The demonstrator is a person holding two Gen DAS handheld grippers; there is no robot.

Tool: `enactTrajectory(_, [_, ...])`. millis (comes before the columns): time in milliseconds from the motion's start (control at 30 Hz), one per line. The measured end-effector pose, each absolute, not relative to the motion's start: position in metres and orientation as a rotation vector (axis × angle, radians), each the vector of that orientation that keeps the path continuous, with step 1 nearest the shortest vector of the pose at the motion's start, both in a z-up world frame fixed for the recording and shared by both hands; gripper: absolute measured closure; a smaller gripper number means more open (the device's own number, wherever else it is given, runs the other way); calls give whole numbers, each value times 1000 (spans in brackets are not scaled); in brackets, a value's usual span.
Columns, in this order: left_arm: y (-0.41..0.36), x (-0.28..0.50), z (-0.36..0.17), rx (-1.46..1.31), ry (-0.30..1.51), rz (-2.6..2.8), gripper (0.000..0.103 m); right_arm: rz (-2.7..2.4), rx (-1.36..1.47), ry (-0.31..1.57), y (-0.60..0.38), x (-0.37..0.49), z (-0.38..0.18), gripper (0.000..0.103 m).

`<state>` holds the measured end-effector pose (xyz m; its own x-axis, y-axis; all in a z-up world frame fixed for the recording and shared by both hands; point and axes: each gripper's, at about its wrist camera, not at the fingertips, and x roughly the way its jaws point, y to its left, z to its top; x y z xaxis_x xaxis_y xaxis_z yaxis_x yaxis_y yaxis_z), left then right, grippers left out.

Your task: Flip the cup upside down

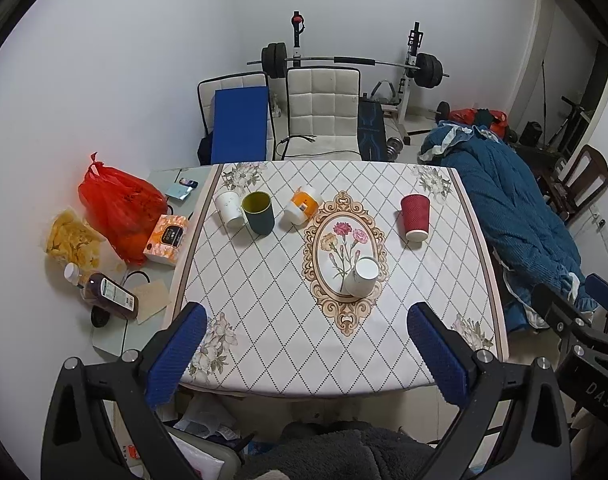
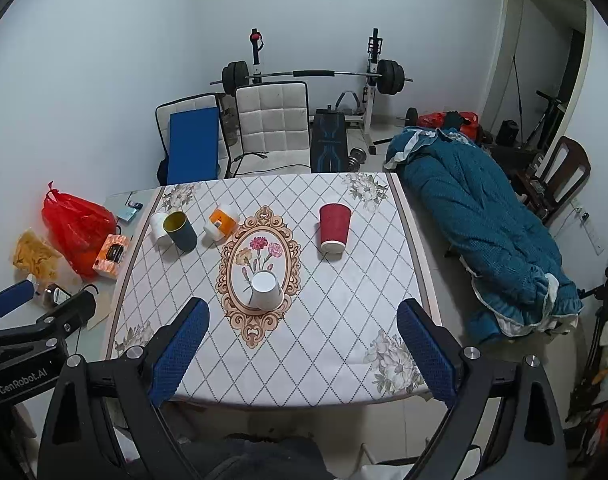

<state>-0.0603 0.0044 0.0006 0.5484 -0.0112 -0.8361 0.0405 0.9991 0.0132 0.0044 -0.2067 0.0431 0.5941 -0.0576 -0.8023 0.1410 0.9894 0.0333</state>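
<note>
A white paper cup (image 1: pixel 362 276) stands upside down on the flower medallion in the middle of the table (image 1: pixel 264 300); it also shows in the right wrist view (image 2: pixel 266 289). A red ribbed paper cup (image 1: pixel 415 217) (image 2: pixel 334 227) stands upright at the far right. A dark green cup (image 1: pixel 258 213) (image 2: pixel 180 231), a white cup (image 1: pixel 230 209) (image 2: pixel 159 227) and an orange-and-white cup (image 1: pixel 302 204) (image 2: pixel 221 221) stand at the far left. My left gripper (image 1: pixel 307 354) and right gripper (image 2: pixel 304 350) are open and empty, above the table's near edge, well short of the cups.
Left of the table lie a red plastic bag (image 1: pixel 118 208), a tissue box (image 1: pixel 166 239), a snack bag (image 1: pixel 70 242) and a brown bottle (image 1: pixel 110 295). A blue quilt (image 2: pixel 491 224) lies on the right. White chairs (image 1: pixel 321 114) and a barbell rack (image 1: pixel 351 62) stand behind.
</note>
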Motion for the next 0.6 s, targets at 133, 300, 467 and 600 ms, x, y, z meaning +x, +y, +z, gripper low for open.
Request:
enactTrajectory(133, [4, -62, 0, 34, 992, -24, 0, -110, 97, 928, -208, 6, 41, 6])
enactTrajectory(300, [5, -64, 0, 33, 990, -21, 0, -107, 97, 931, -208, 6, 40, 6])
enactTrajectory(467, [6, -68, 0, 31, 986, -10, 0, -96, 90, 931, -205, 5, 39, 6])
enactTrajectory(600, [6, -71, 0, 29, 988, -7, 0, -89, 87, 934, -204, 4, 39, 6])
